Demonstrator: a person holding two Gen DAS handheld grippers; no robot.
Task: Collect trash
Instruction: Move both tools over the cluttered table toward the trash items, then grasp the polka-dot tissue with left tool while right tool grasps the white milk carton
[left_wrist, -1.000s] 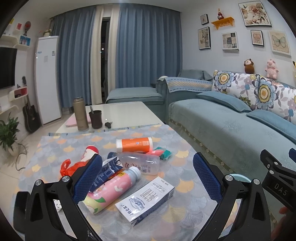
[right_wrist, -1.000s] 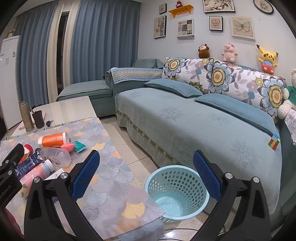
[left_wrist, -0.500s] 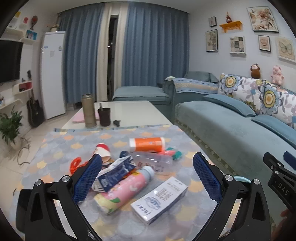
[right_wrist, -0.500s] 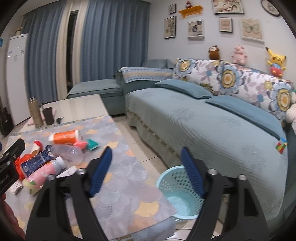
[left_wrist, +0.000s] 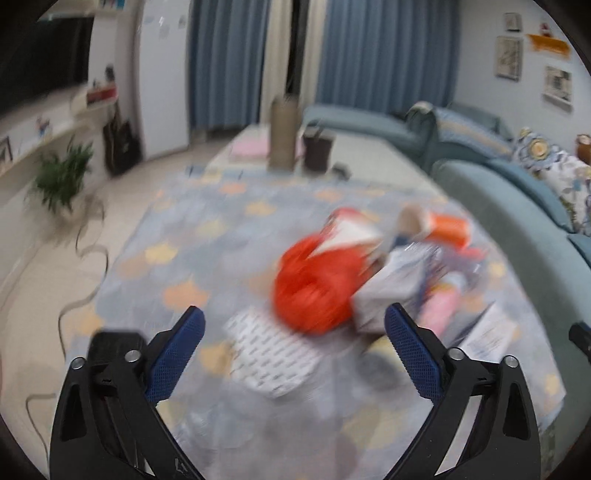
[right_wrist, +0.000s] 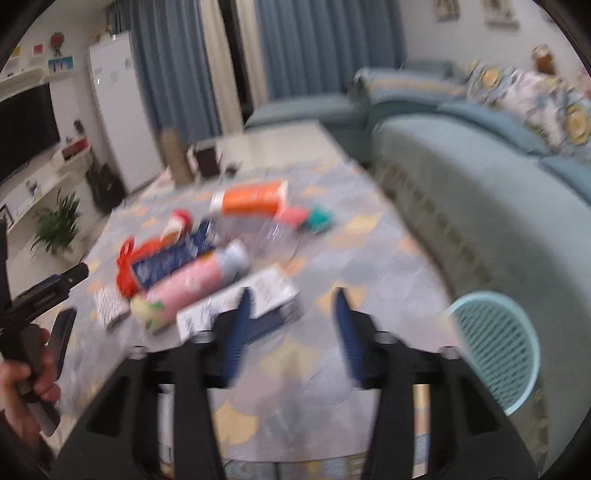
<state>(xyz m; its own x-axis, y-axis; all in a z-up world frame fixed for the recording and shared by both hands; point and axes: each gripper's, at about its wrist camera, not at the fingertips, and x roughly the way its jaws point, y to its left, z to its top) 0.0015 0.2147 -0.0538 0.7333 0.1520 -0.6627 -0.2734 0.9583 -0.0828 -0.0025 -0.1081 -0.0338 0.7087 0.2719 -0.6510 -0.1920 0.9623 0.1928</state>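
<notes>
Both views are motion-blurred. Trash lies in a pile on the patterned tablecloth (right_wrist: 369, 251): a red plastic bag (left_wrist: 314, 284) (right_wrist: 127, 266), a pink bottle (right_wrist: 192, 284), a dark blue carton (right_wrist: 173, 254), an orange bottle (right_wrist: 255, 197), a clear bottle (right_wrist: 258, 230), a white box (right_wrist: 258, 291) and a white patterned packet (left_wrist: 269, 354). My left gripper (left_wrist: 293, 350) is open and empty, just short of the red bag. My right gripper (right_wrist: 295, 332) is partly open and empty, its left finger by the white box. A light blue basket (right_wrist: 495, 350) stands on the floor to the right.
A blue sofa (right_wrist: 498, 206) runs along the right. At the table's far end stand a tall flask (left_wrist: 282, 134) and a dark cup (left_wrist: 317, 151). A black phone (left_wrist: 110, 347) lies at the near left. A plant (left_wrist: 61, 177) and cable are on the floor to the left.
Both grippers have swung left and down toward the trash pile. The right jaws have narrowed. The left gripper now faces the red bag and stays wide open.
</notes>
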